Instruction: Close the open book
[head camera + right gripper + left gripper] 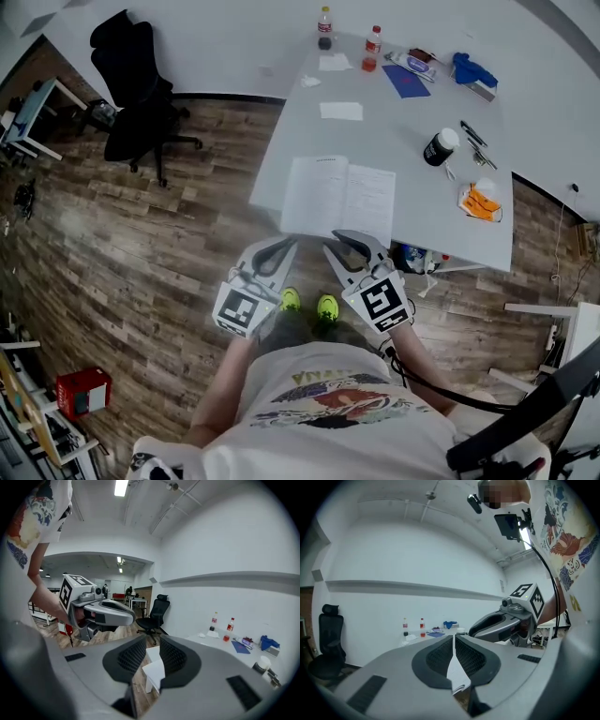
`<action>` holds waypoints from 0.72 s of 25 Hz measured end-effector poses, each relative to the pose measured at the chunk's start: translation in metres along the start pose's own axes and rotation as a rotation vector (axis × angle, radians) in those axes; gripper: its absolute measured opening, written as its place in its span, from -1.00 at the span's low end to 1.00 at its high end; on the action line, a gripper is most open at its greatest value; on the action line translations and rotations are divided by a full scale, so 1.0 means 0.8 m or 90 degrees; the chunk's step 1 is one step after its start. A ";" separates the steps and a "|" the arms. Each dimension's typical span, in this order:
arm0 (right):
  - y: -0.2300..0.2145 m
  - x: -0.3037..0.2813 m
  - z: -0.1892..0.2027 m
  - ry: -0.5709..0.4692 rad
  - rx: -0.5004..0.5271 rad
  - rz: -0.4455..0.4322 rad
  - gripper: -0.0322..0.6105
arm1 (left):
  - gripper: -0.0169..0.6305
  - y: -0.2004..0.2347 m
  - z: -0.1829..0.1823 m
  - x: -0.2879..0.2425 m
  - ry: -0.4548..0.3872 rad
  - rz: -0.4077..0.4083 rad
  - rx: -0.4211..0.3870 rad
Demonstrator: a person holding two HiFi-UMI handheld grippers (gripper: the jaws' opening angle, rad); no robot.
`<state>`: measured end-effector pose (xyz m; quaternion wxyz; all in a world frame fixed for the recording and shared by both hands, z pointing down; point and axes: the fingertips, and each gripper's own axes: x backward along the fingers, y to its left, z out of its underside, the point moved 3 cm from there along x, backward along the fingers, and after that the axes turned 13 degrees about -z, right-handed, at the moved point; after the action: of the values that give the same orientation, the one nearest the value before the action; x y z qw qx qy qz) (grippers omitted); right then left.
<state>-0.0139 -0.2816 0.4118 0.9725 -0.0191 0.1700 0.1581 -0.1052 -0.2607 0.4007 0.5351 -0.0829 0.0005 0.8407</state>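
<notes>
Holding my left tongs [287, 246] closed and right tongs [337, 242] slightly parted, both empty; the open book [337, 197] lies just beyond at twelve o'clock.

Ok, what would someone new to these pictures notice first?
An open book lies at the near edge of the white table. In front of it hover the left gripper and right gripper, pointing at it. A black office chair stands on the wood floor, far left.
</notes>
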 end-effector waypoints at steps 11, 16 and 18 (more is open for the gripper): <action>-0.023 -0.044 0.021 0.030 -0.058 0.059 -0.66 | -0.91 0.036 0.023 -0.026 0.029 0.070 -0.021; -0.030 -0.070 0.056 0.075 -0.066 0.071 -0.52 | -0.91 0.054 0.052 -0.038 0.037 0.080 -0.019; -0.032 -0.080 0.073 0.095 -0.067 0.071 -0.49 | -0.91 0.060 0.068 -0.043 0.042 0.082 -0.017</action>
<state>-0.0444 -0.3199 0.4877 0.9446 -0.0723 0.2339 0.2188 -0.1413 -0.3074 0.4551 0.4785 -0.1178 0.0122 0.8700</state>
